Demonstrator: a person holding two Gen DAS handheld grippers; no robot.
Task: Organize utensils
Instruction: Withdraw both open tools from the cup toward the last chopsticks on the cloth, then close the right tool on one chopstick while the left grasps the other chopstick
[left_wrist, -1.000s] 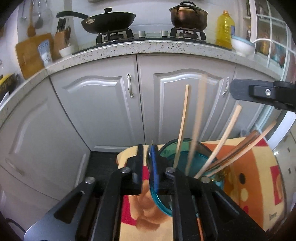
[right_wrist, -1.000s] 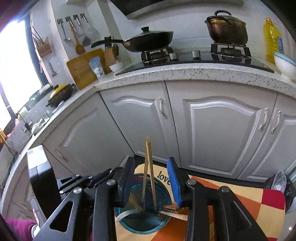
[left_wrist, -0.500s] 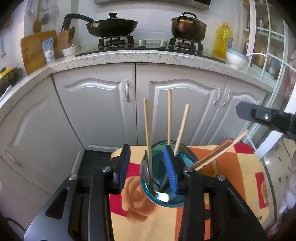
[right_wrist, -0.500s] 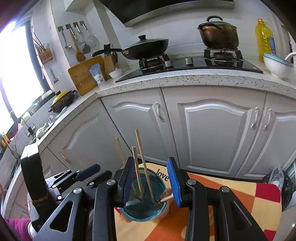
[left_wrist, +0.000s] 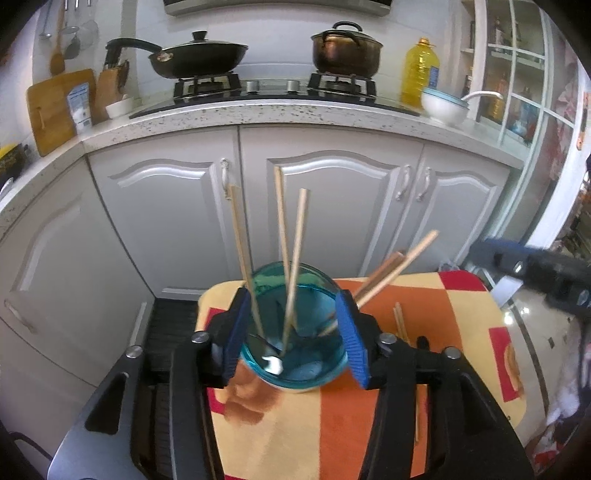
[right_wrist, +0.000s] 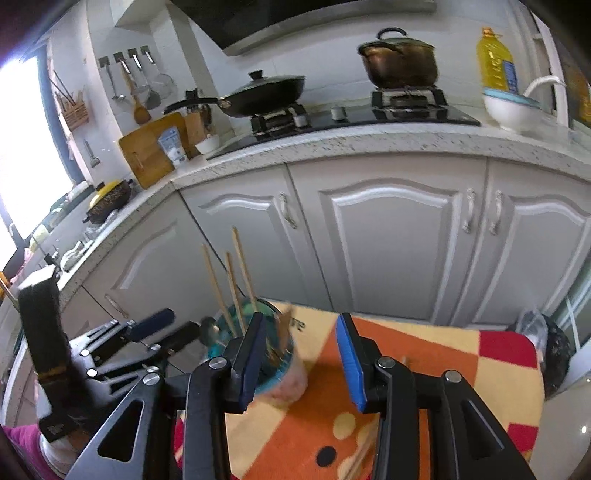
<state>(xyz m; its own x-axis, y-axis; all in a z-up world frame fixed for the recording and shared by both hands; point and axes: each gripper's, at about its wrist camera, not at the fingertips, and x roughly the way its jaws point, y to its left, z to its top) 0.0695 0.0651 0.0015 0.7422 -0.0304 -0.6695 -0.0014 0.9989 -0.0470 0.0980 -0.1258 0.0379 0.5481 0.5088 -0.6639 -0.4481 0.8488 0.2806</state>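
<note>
The left claw (left_wrist: 293, 339) stands wide open around the blue glass cup (left_wrist: 295, 363) holding chopsticks (left_wrist: 282, 240); the right claw (right_wrist: 303, 360) gapes, gripping nothing, above the patterned tabletop (right_wrist: 424, 354).

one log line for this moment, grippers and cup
left gripper: open, straddling blue cup | right gripper: open, empty | chopsticks: in cup | stray chopsticks: on cloth
</note>
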